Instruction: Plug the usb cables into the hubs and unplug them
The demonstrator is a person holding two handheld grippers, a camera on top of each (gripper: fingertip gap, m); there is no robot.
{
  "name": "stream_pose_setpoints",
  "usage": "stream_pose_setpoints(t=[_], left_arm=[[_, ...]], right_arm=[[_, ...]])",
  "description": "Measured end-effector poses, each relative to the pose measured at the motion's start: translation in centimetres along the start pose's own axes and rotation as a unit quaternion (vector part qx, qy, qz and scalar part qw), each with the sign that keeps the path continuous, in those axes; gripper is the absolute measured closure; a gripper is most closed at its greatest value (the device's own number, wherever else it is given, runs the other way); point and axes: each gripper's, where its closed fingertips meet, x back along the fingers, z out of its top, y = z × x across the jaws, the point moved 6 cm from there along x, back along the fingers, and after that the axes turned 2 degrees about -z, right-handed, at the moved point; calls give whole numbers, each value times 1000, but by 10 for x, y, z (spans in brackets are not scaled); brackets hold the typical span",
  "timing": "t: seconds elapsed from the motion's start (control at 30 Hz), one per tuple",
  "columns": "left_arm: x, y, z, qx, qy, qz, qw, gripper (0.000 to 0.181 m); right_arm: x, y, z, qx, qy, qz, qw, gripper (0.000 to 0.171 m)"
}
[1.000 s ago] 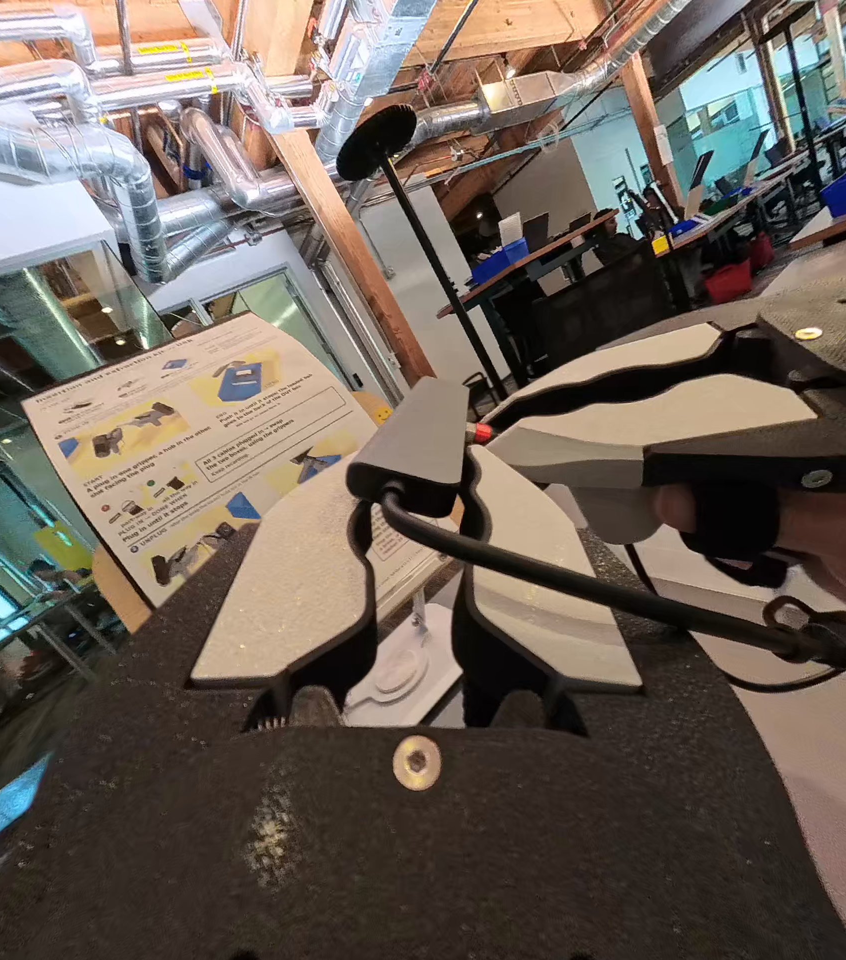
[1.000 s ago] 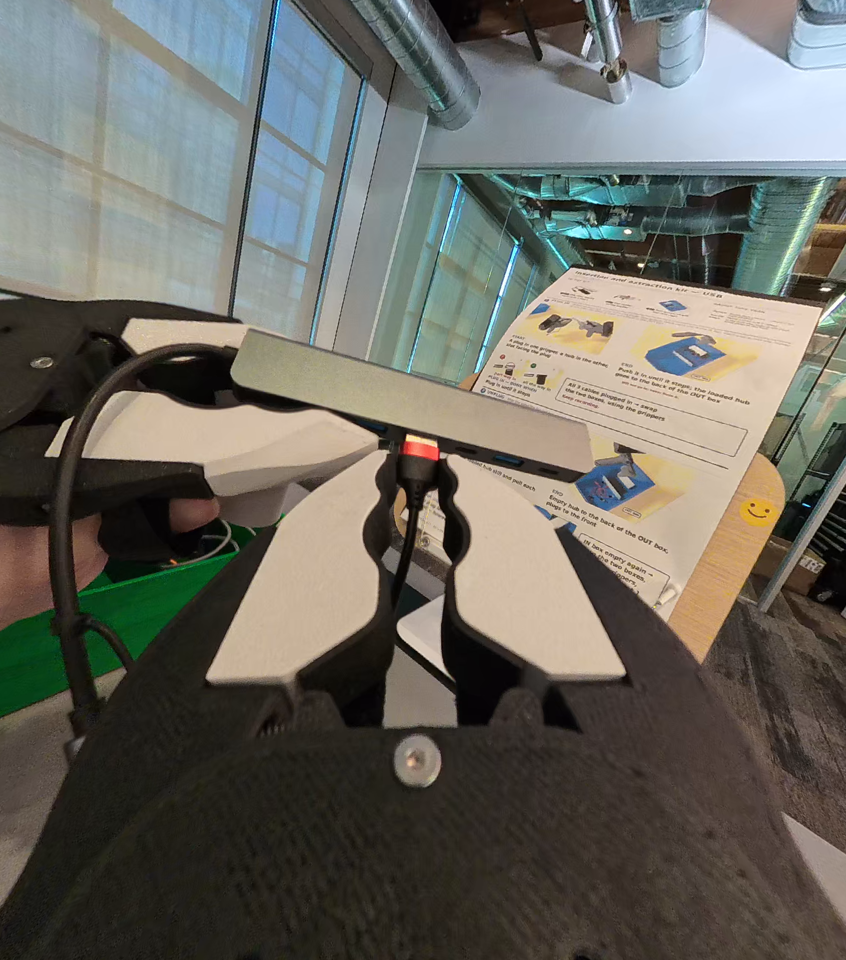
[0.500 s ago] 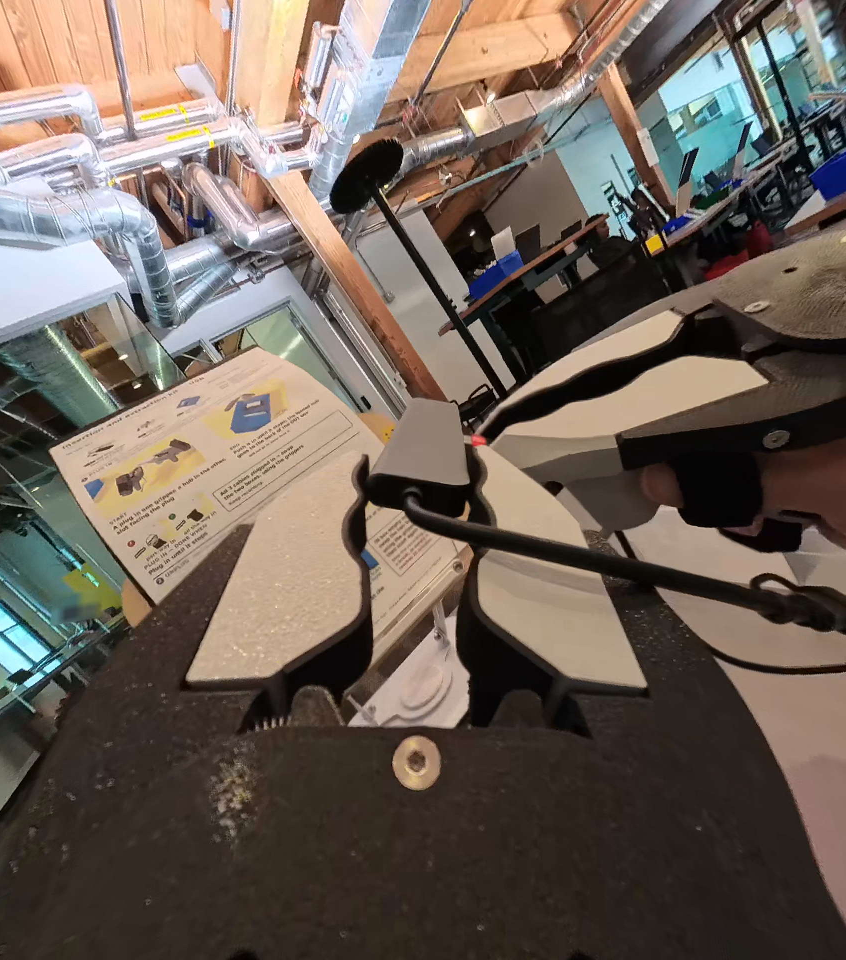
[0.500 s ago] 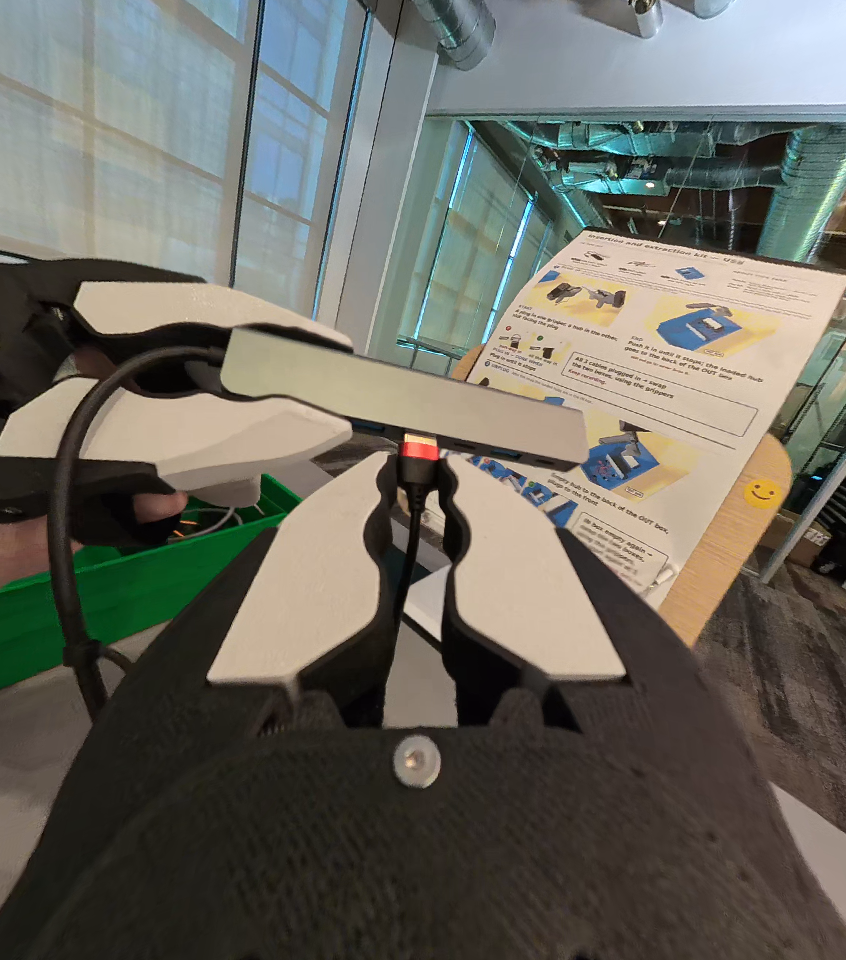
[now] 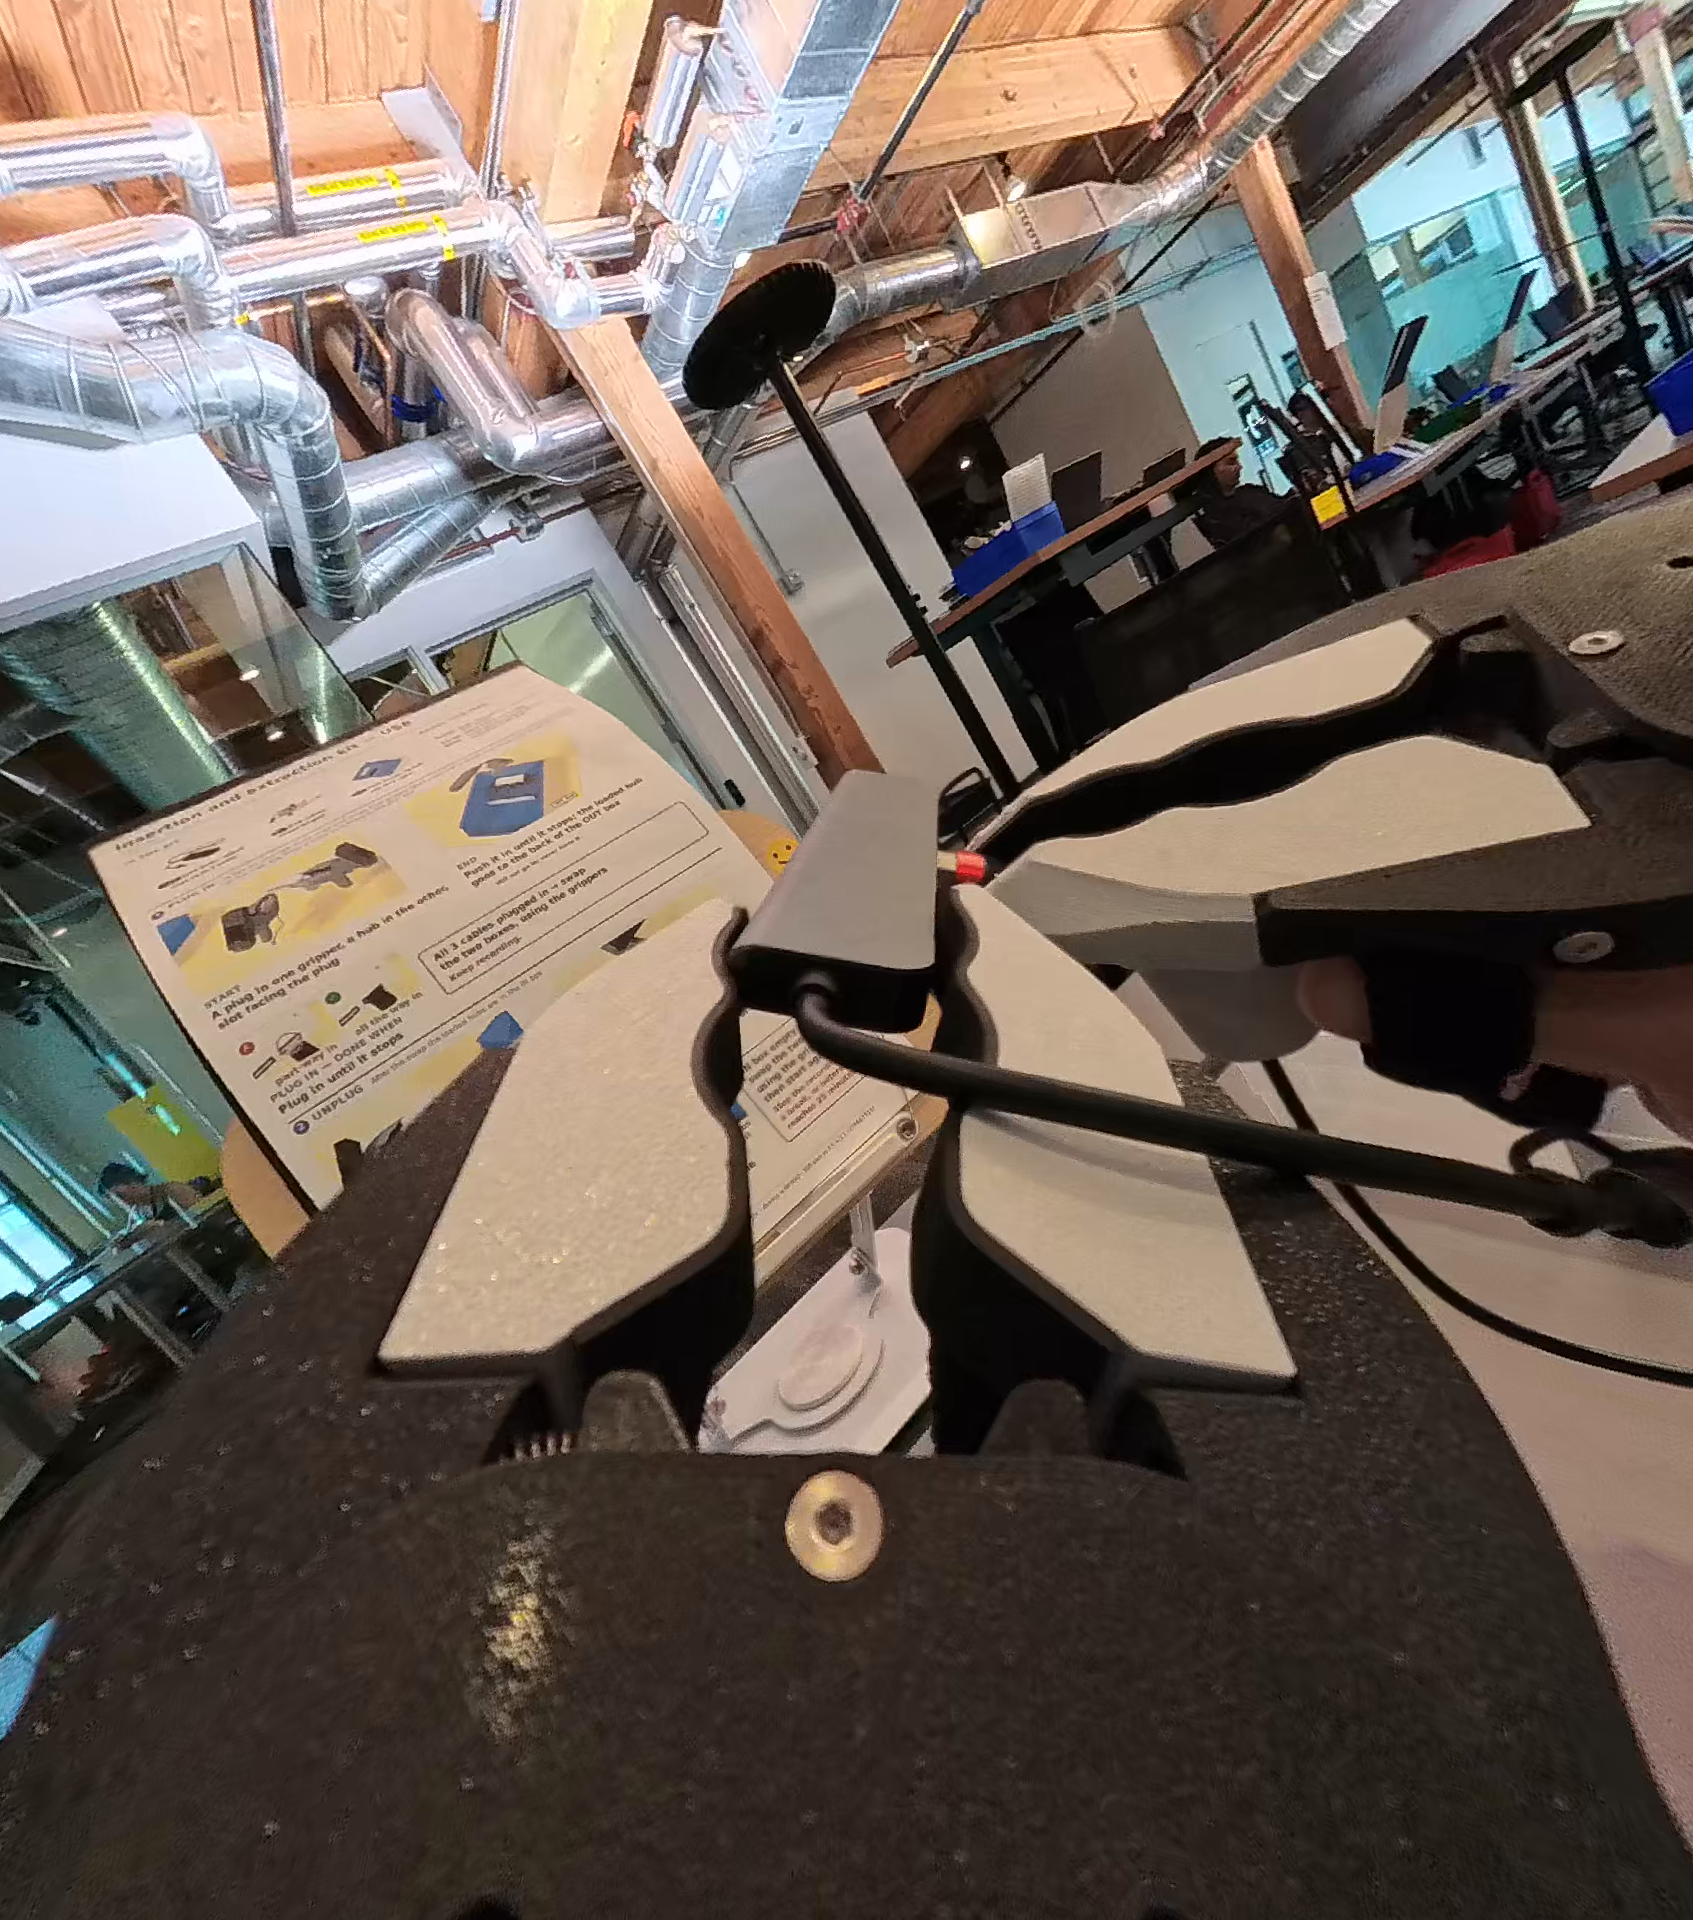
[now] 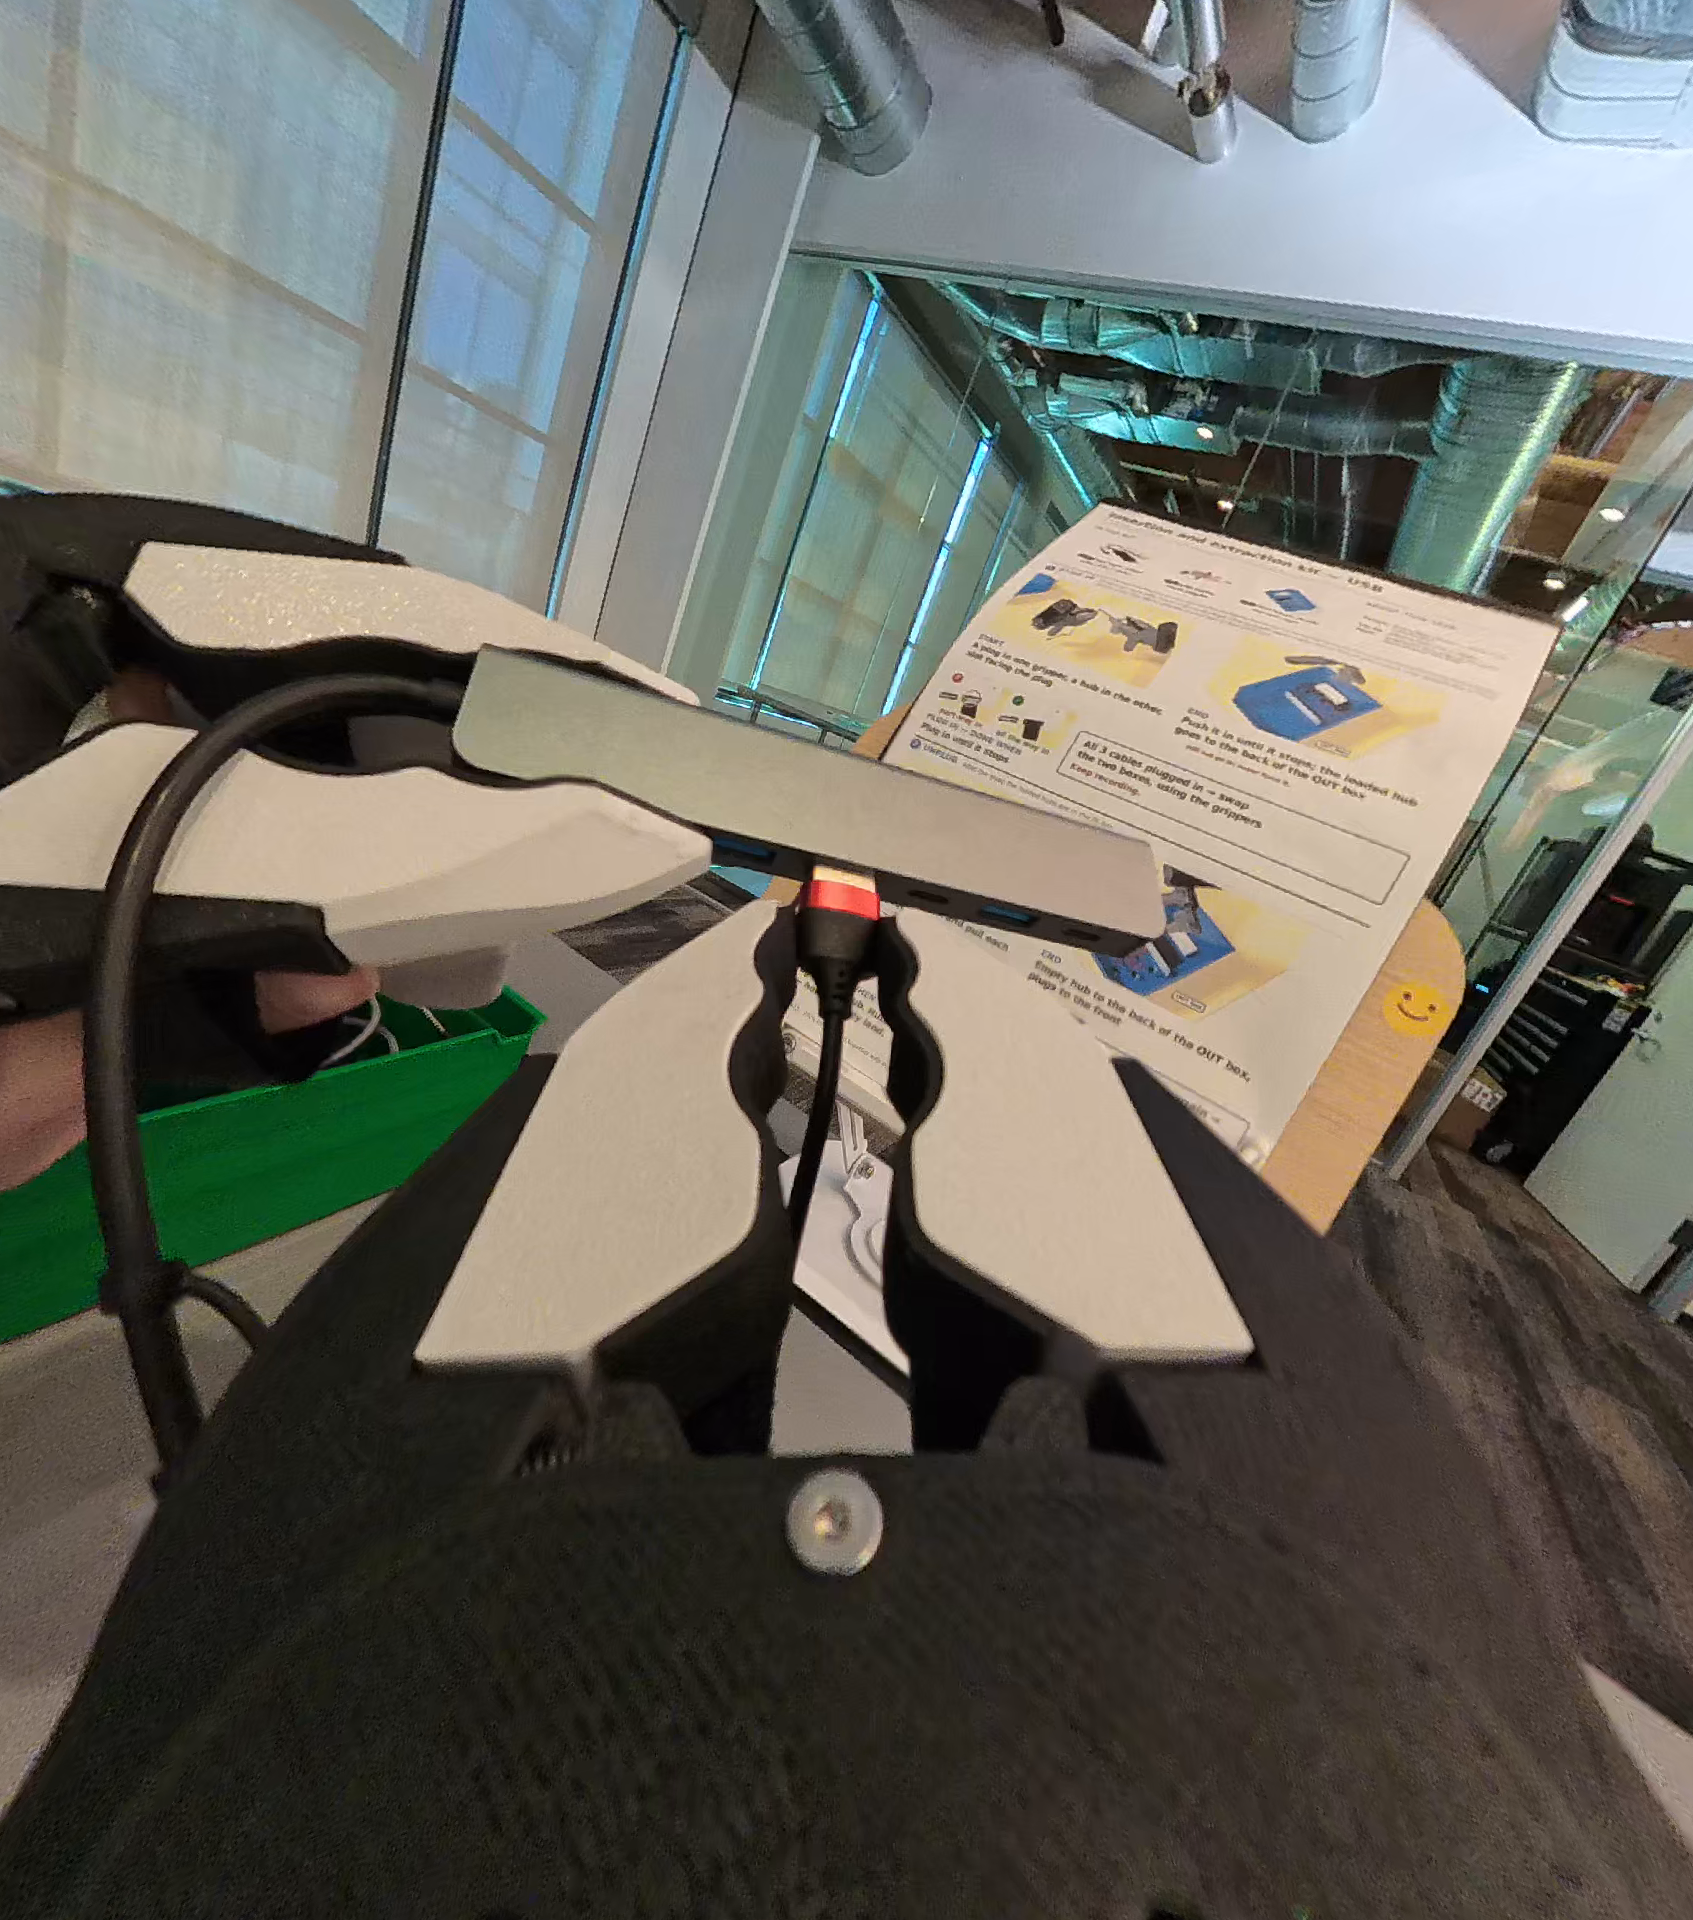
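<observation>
Left gripper (image 5: 837, 971) clamps the hub (image 6: 800, 800); right gripper (image 6: 837, 940) is closed on the red-collared plug (image 6: 842, 899), looks seated. Next is probably a straight pull out.

Ahead of you stands a printed instruction sheet (image 6: 1226, 769) carrying headings, captioned photos and a boxed note; a yellow smiley sticker (image 6: 1411, 1006) sits on its wooden backing board (image 6: 1361, 1101). Yellow printed labels (image 5: 406, 213) mark the ceiling pipes (image 5: 322, 239).
</observation>
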Motion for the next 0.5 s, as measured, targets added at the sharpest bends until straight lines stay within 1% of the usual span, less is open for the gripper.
stream_pose_setpoints(t=[0.03, 0.13, 0.23, 0.43, 0.5], left_arm=[[-1, 1, -2, 2, -4, 6, 1000, 148], [-4, 3, -7, -1, -13, 18, 1000, 148], [-4, 1, -7, 2, -11, 10, 1000, 147], [2, -9, -3, 34, -9, -42, 999, 148], [1, -8, -4, 33, -12, -40, 999, 148]], right_arm=[[-1, 0, -2, -6, -2, -6, 1000, 155], [-3, -1, -8, -8, -13, -20, 1000, 155], [-3, -1, -9, -18, -11, -19, 1000, 155], [-1, 0, -3, -43, 2, 45, 998, 155], [-1, 1, -4, -45, 2, 51, 998, 155]])
